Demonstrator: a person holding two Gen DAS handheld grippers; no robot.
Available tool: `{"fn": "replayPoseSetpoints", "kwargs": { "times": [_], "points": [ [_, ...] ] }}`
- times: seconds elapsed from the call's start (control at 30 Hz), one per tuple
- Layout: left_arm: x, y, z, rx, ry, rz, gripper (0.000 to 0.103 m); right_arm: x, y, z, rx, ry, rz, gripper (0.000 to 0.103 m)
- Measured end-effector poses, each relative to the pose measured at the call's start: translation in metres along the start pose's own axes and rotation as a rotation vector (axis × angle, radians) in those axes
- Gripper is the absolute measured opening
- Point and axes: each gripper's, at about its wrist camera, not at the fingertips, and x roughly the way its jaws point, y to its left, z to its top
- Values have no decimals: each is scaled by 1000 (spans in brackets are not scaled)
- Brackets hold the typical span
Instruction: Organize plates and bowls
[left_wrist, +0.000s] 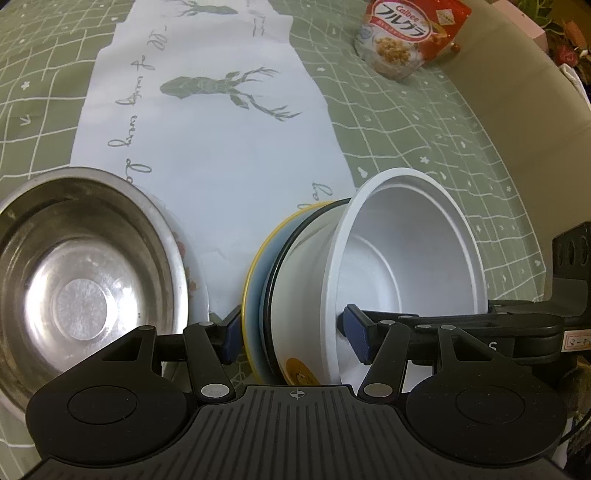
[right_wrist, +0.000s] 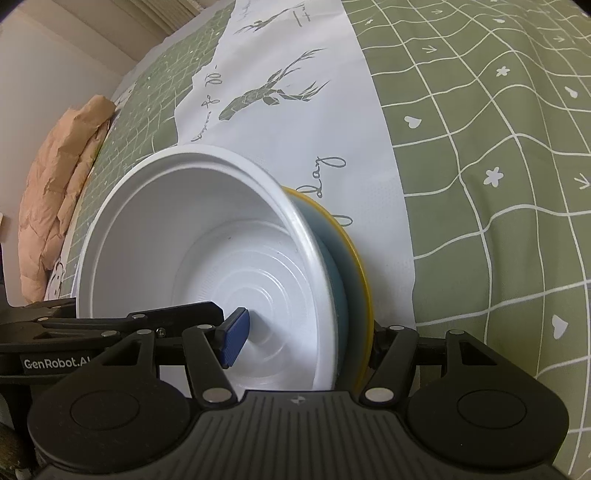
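Note:
A nested stack stands tilted on edge: a white bowl inside a black-rimmed bowl, backed by a blue plate with a yellow rim. My left gripper is shut on the stack's rim, one pad outside the plate and one inside the white bowl. My right gripper straddles the same stack from the other side. Its left pad is inside the white bowl, bare and apart from the wall. Its right finger is hidden behind the plate.
A steel bowl rests on a flower-printed dish to the left. A cereal bag stands at the far right of the green checked tablecloth. A crumpled tan bundle lies past the table's left edge.

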Motion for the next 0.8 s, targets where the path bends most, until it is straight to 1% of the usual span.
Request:
{"fn": "replayPoseSetpoints", "kwargs": {
  "times": [0.3,0.53,0.8],
  "points": [
    [-9,-5,2,6,-8,-17,61,-13,6,0,16,-14,-12,63],
    [-21,-9,3,17,-37,-25,61,-24,14,1,7,-41,-16,63],
    [-35,-4,4,11,-50,-40,61,-32,28,3,-8,-53,-22,63]
  ]
}}
